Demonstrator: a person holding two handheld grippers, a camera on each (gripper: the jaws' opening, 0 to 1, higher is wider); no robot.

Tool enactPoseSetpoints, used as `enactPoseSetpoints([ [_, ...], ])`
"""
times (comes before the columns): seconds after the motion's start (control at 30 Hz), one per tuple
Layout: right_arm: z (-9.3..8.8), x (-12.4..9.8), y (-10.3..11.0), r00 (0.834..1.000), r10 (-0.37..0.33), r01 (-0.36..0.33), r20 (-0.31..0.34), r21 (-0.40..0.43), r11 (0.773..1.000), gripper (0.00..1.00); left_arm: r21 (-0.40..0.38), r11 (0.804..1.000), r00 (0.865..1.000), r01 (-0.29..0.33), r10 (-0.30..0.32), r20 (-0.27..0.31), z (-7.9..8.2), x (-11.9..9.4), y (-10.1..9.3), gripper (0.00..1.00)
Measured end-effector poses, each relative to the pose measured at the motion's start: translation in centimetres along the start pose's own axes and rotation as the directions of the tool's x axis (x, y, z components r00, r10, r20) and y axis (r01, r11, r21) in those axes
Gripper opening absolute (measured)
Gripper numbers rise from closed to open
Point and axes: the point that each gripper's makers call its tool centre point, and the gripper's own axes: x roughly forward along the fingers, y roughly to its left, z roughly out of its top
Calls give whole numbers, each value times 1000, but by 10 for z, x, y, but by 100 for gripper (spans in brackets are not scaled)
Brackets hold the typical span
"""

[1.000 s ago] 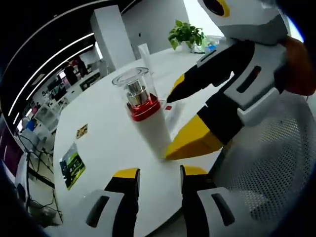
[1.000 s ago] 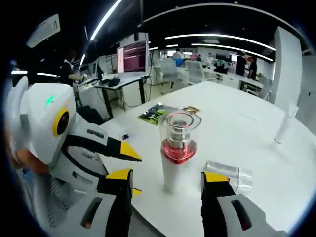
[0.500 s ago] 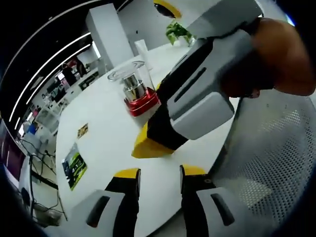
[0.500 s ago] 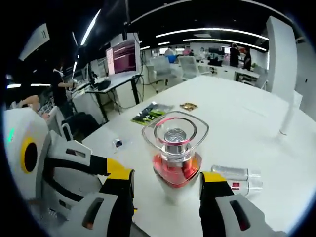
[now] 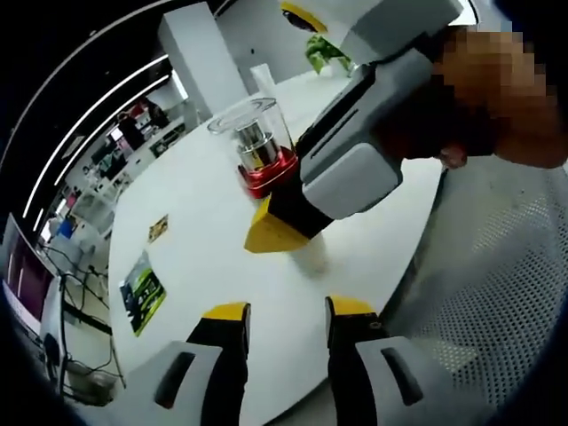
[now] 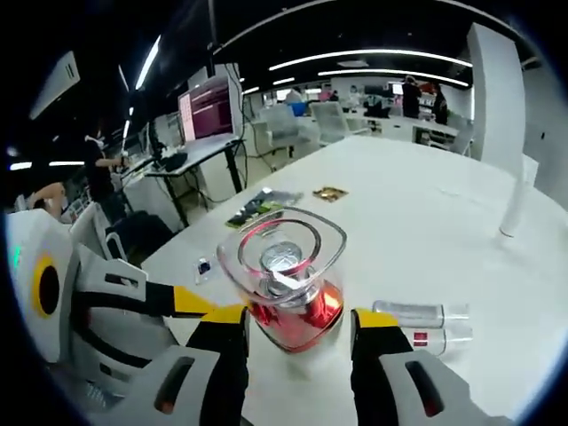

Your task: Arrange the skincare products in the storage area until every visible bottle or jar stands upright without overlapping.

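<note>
Closer now, the right gripper [image 6: 295, 321] straddles the red-collared bottle [image 6: 286, 282], jaws parted on either side. Left gripper [image 5: 282, 312] waits beside it, open, empty. Close squarely on the body; a small bottle [image 6: 424, 322] lies toppled right.

Both tongs share one build: black jaws capped with yellow tips, each jaw rising from a pale grey shell with a dark oval slot set into it. In the left gripper view the left tongs [image 5: 282, 312] show this plainly, and the right tongs [image 5: 306, 200] show a grey body panel. In the right gripper view the right tongs [image 6: 295, 318] match, and the left tongs [image 6: 191, 302] carry a white housing with a yellow ring.
</note>
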Motion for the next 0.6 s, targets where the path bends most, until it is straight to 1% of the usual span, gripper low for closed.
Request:
enactPoseSetpoints([
  [0.13, -4, 2, 3, 1000, 18, -18, -19, -6, 1000, 39, -12, 1000, 1000, -15, 15, -7, -2, -1, 4, 28],
  [0.23, -1, 2, 3, 1000, 20, -20, -13, -18, 1000, 38, -1, 1000, 1000, -9, 9, -6, -1, 0, 2, 28],
  [0.33, -2, 4, 4, 999, 25, -26, -22, -30, 999, 37, 2, 1000, 1000, -9, 9, -6, -1, 0, 2, 28],
  [0.4, -1, 4, 6, 999, 24, -26, -28, -73, 997, 37, 0, 1000, 1000, -9, 9, -6, -1, 0, 2, 27],
  [0.47, -2, 5, 5, 999, 24, -28, -37, -109, 994, 34, -7, 1000, 1000, -4, 4, -16, -3, 1, 1, 27],
  [0.5, -2, 5, 5, 999, 23, -26, -36, -98, 995, 34, -9, 1000, 1000, -3, 3, -18, -3, 1, 1, 27],
  [0.6, -1, 5, 4, 999, 27, -30, -35, -101, 994, 33, -6, 1000, 1000, 3, -3, -11, -2, 1, 0, 26],
])
